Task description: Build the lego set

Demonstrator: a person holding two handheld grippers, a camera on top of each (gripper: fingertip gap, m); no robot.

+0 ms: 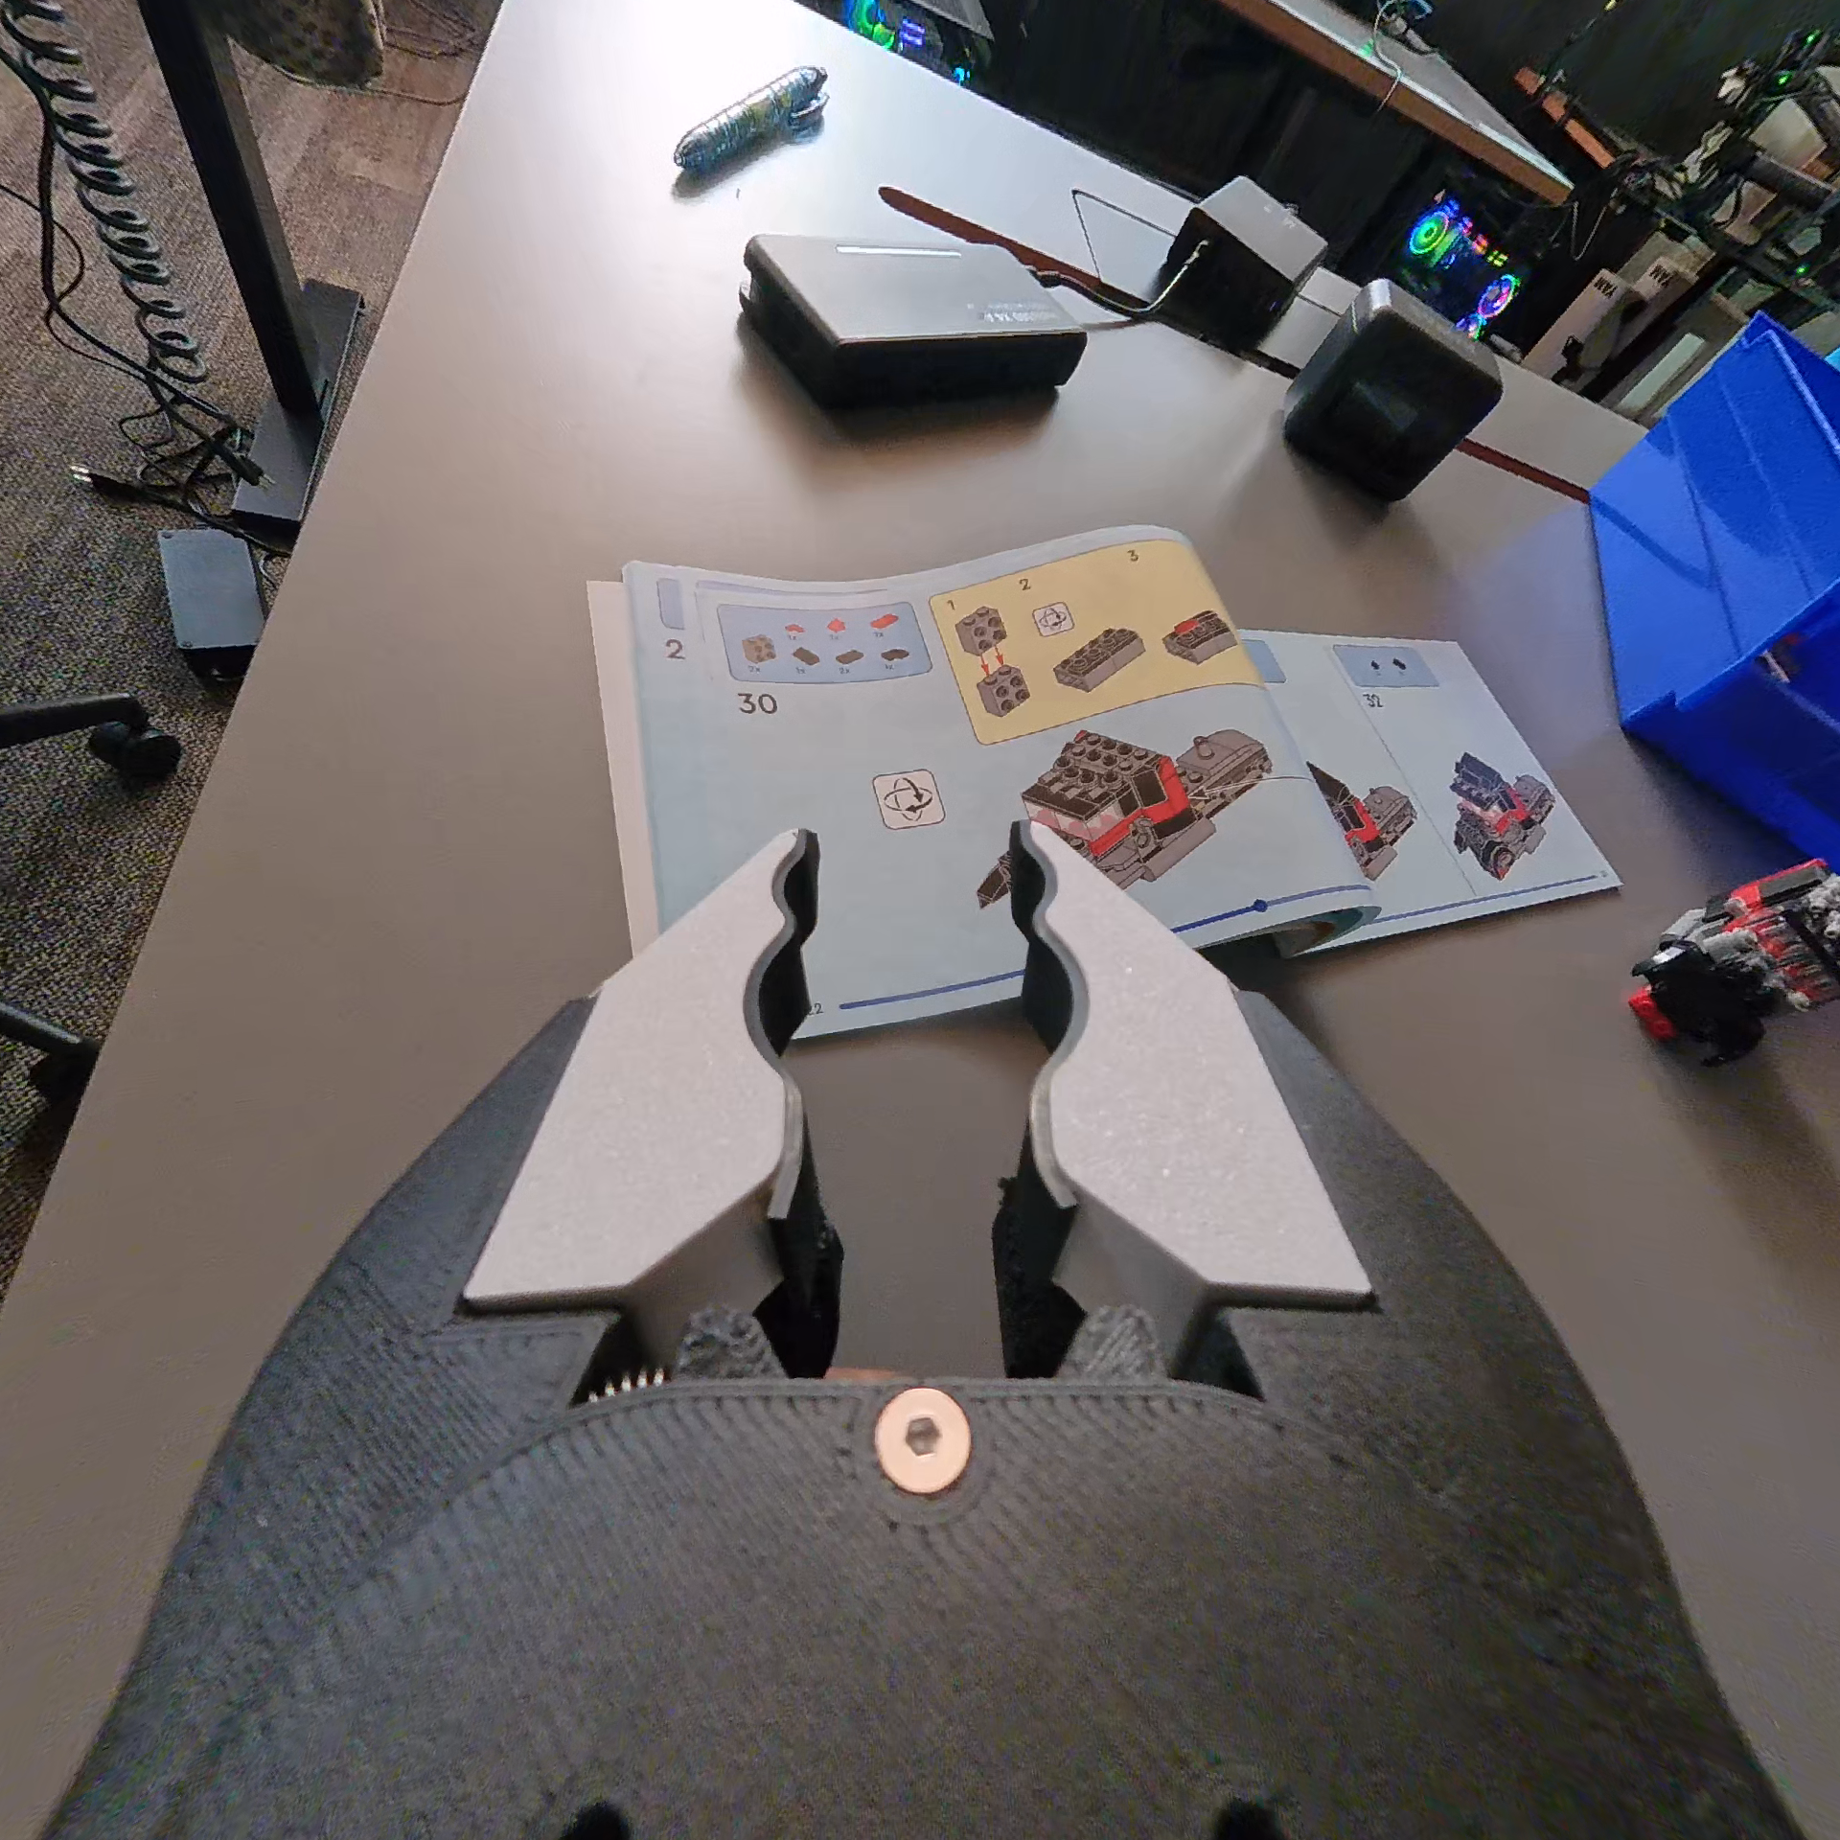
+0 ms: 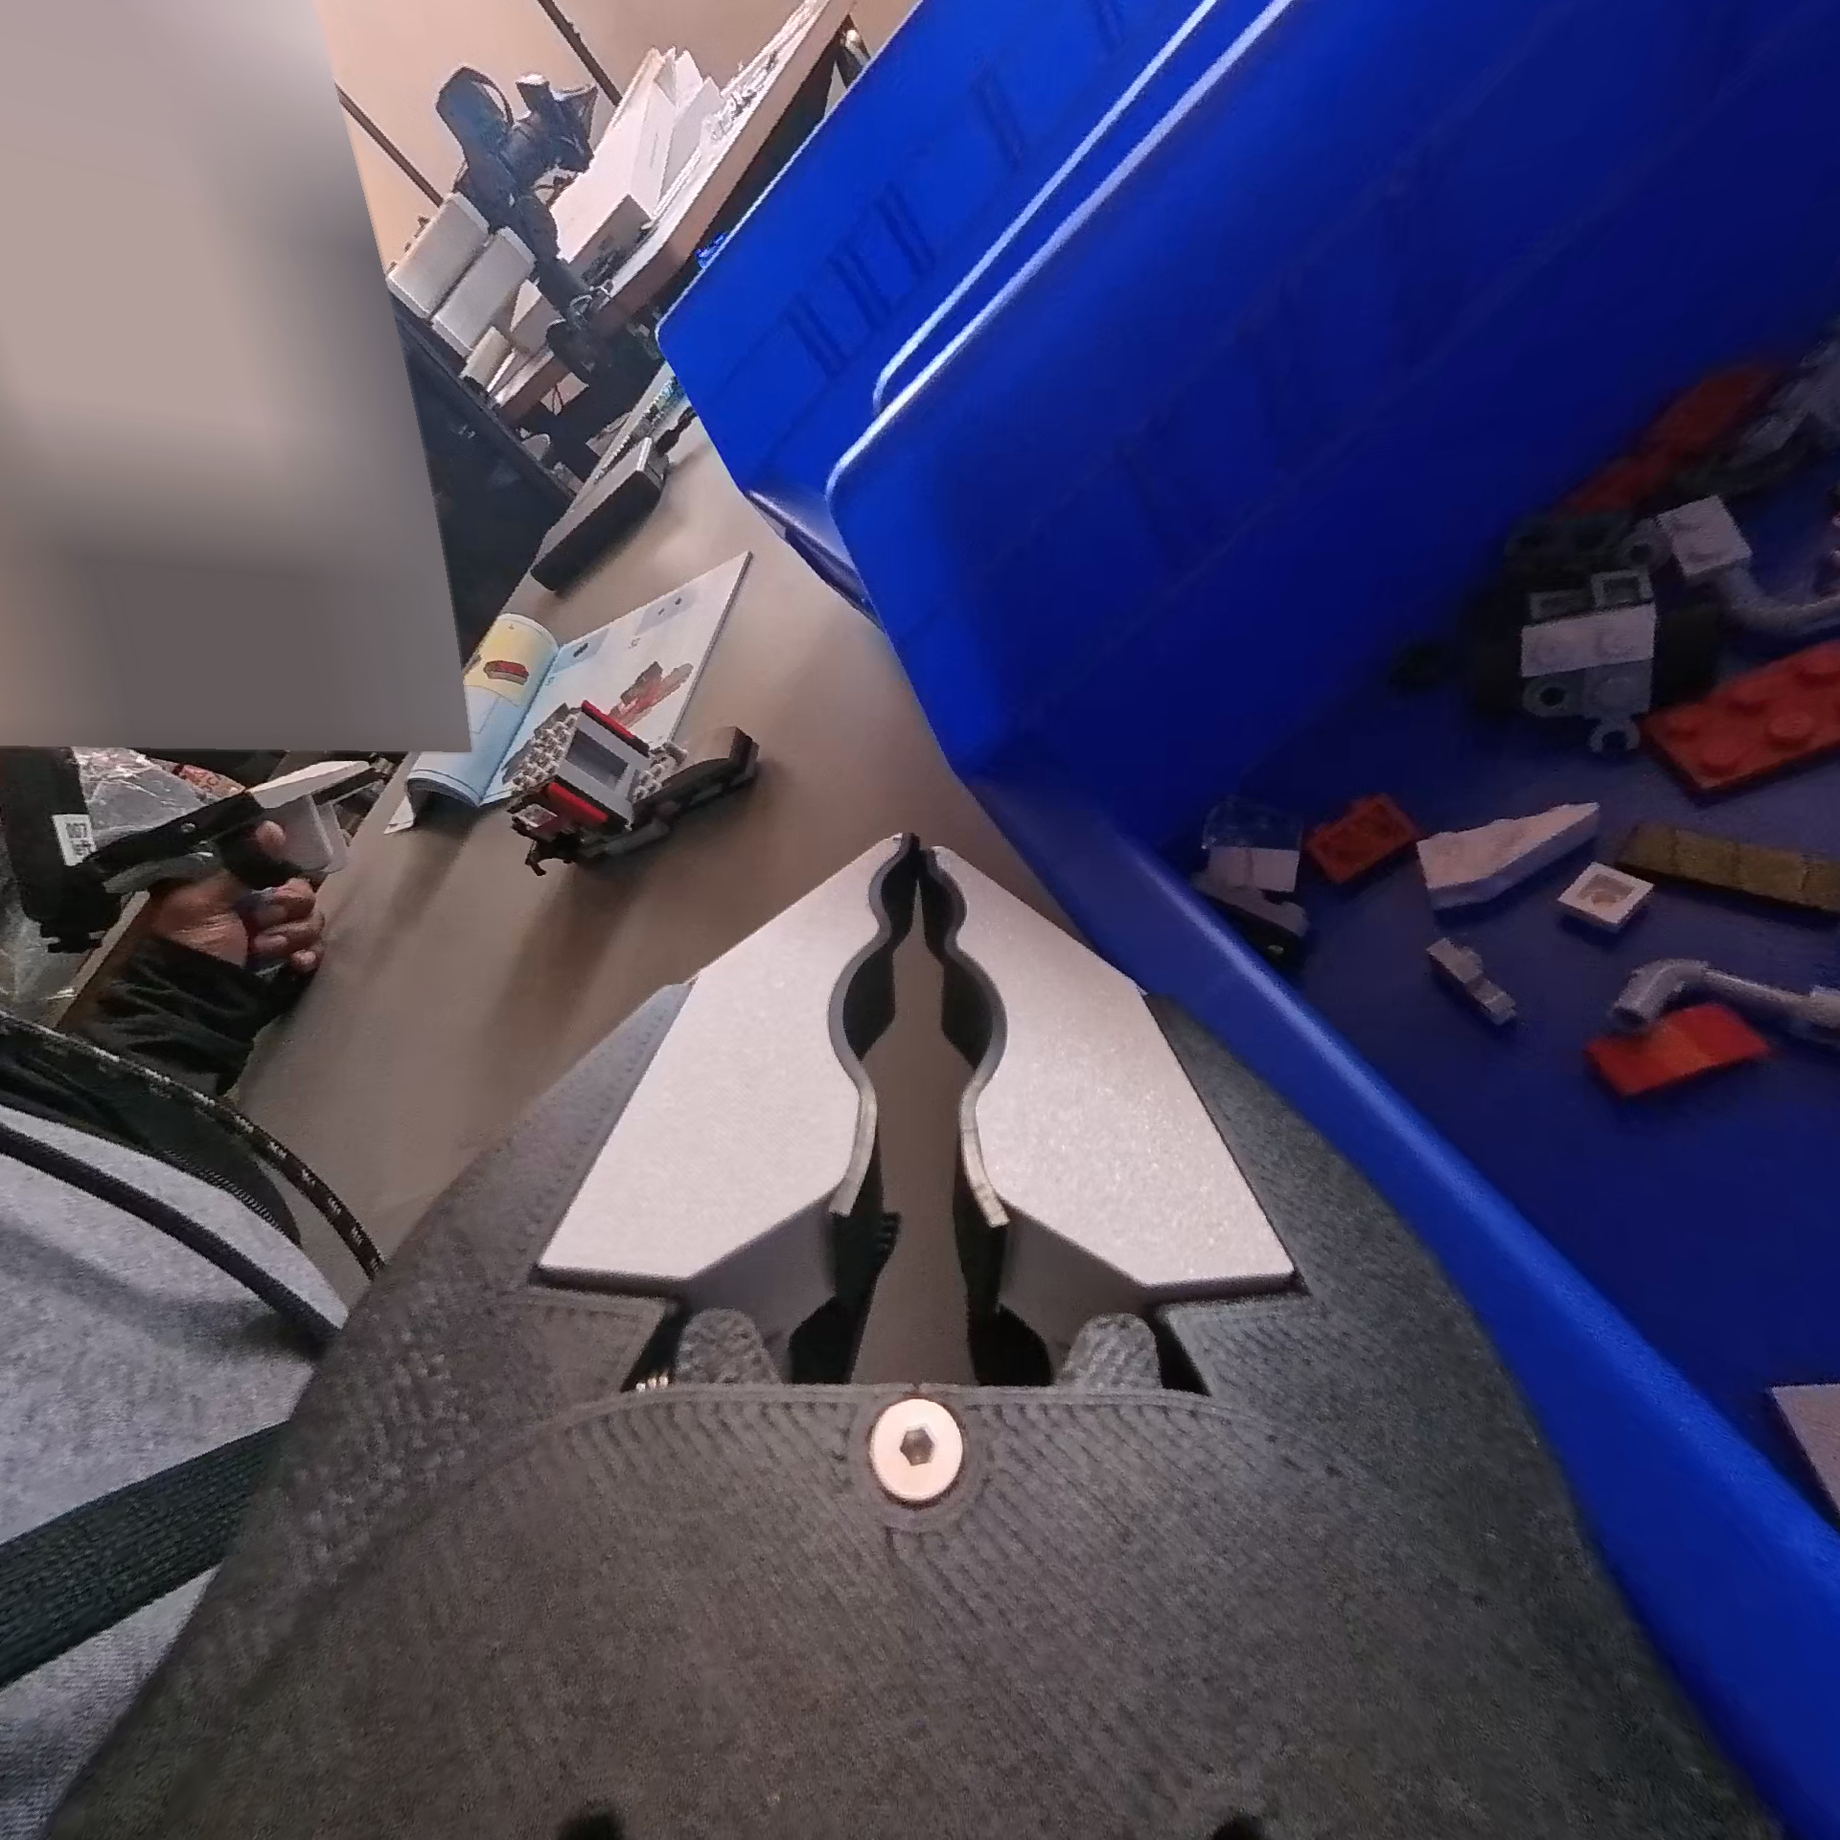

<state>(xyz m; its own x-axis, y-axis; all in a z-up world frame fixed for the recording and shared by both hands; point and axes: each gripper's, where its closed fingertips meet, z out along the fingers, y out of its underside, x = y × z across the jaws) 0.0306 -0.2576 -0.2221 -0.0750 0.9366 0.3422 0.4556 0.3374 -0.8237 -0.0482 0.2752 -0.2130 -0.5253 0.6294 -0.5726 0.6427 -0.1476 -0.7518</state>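
Note:
The open instruction booklet (image 1: 996,767) lies on the brown table. My left gripper (image 1: 911,846) is open and empty, its tips over the booklet's near page. A part-built red, black and grey lego truck (image 1: 1742,956) sits to the right of the booklet; it also shows in the right wrist view (image 2: 627,777). My right gripper (image 2: 918,858) is shut with nothing visible between its tips, hovering by the rim of a blue bin (image 2: 1095,597) that holds several loose red, grey and black lego pieces (image 2: 1593,637). The left gripper (image 2: 299,806) shows far left, held by a hand.
A black flat box (image 1: 906,309), two black cube devices (image 1: 1389,388) and a wrapped pen-like item (image 1: 752,115) lie at the table's far side. The blue bin (image 1: 1732,597) stands at the right edge. The table's left edge drops to carpet with cables. Across from one pair of fingers to the other is roughly 55 cm.

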